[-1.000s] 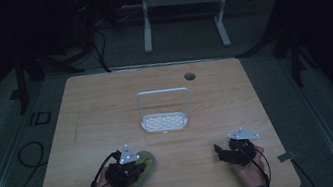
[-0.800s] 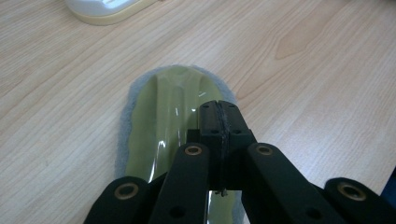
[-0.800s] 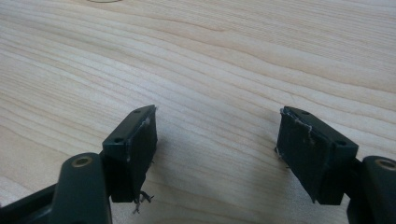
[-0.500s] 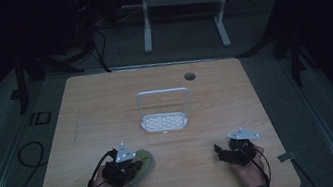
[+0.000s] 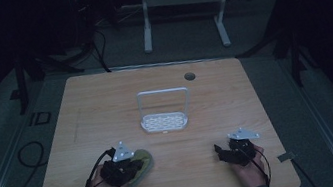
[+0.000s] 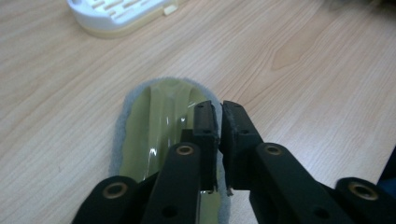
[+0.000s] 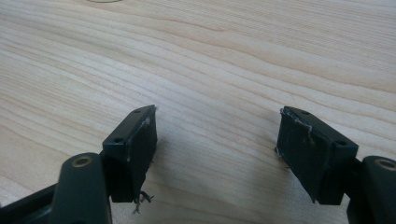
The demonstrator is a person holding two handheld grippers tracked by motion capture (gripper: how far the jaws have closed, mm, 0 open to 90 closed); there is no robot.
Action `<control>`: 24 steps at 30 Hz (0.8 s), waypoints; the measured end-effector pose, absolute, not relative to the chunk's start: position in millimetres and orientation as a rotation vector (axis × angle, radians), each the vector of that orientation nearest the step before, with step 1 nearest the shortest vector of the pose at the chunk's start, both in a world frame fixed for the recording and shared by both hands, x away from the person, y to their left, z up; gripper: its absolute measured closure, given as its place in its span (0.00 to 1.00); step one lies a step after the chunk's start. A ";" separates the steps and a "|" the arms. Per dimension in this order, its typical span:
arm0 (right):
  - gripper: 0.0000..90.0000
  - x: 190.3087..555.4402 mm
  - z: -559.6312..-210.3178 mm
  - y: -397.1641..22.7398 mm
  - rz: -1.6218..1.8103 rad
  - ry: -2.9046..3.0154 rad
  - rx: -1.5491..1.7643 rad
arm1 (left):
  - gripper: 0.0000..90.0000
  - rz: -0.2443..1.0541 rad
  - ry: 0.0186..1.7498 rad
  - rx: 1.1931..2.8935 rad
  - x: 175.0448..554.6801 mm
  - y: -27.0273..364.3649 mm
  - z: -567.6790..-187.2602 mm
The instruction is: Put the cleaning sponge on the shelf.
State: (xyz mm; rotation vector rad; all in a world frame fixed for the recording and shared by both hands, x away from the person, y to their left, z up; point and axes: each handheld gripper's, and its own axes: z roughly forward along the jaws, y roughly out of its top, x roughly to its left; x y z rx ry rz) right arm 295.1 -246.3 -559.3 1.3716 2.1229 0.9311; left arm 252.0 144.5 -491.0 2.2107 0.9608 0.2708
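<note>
Left gripper view showed the left gripper (image 6: 219,121) clenched on the green pad's (image 6: 154,126) edge, presumably to lift it; the right gripper (image 7: 217,140) lay released.

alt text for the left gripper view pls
The left gripper, its two black jaws nearly closed, pinches the edge of a flat yellow-green pad with a grey fuzzy rim lying on a wooden table. A white slotted tray sits at top left.

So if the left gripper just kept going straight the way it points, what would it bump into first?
Probably the white rack. The left gripper, jaws nearly closed on the edge of the green pad, points over bare table toward it, though it may pass just right of it.
</note>
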 end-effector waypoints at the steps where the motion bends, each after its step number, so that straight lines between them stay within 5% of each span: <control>1: 0.31 295.1 -559.3 -246.2 0.931 2.123 1.372 | 0.89 0.272 0.963 2.206 252.6 145.2 -489.2; 24: 0.31 295.1 -559.4 -246.3 0.932 2.122 1.372 | 0.75 0.277 0.975 2.183 265.8 154.4 -467.4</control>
